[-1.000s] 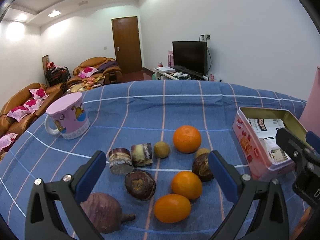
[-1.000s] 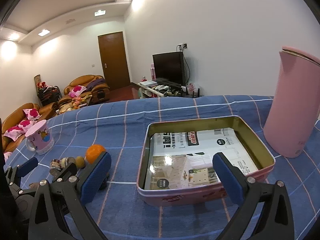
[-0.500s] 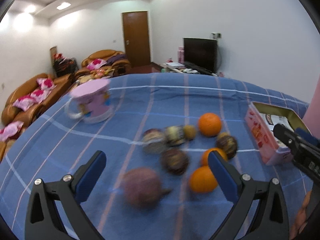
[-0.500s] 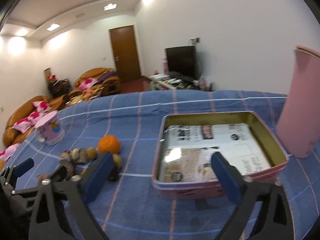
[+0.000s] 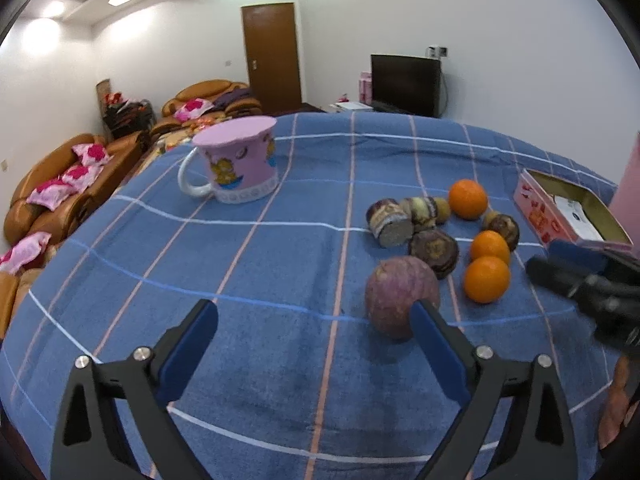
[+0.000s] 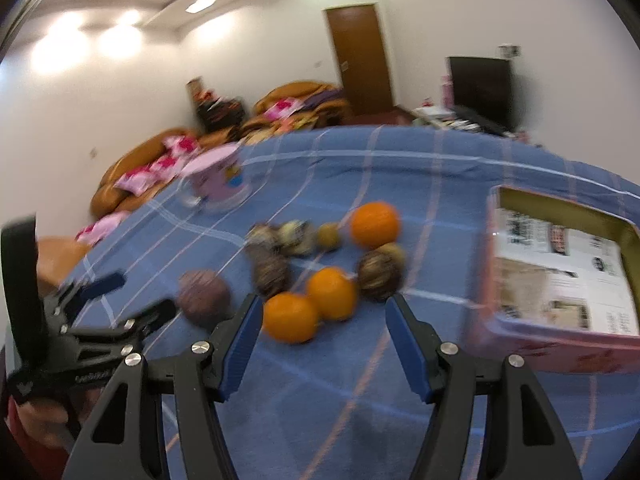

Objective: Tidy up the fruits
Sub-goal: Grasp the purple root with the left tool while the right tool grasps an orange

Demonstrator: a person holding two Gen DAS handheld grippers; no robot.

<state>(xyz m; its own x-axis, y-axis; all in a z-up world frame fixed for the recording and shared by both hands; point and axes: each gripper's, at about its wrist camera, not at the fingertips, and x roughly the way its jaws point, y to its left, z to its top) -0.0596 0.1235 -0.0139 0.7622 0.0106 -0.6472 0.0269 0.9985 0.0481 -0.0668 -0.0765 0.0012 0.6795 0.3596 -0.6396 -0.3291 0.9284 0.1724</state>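
A cluster of fruit lies on the blue checked tablecloth (image 5: 280, 280): three oranges, the nearest (image 5: 486, 280) (image 6: 291, 317), several dark purple-brown pieces, and a large round purple one (image 5: 401, 295) (image 6: 204, 296). An open pink tin (image 6: 560, 272) (image 5: 568, 216) stands right of them. My left gripper (image 5: 314, 318) is open and empty, left of the large purple piece, whose right side its right finger hides. My right gripper (image 6: 320, 312) is open and empty, just before the two nearest oranges. The right wrist view is blurred.
A pink lidded mug (image 5: 236, 168) (image 6: 216, 180) stands at the far left of the table. A pink jug edge (image 5: 628, 184) shows behind the tin. Sofas and a TV are beyond the table.
Both grippers have swung left. The right gripper now faces the fruit instead of the tin and has narrowed its opening. The left gripper now faces bare cloth left of the fruit.
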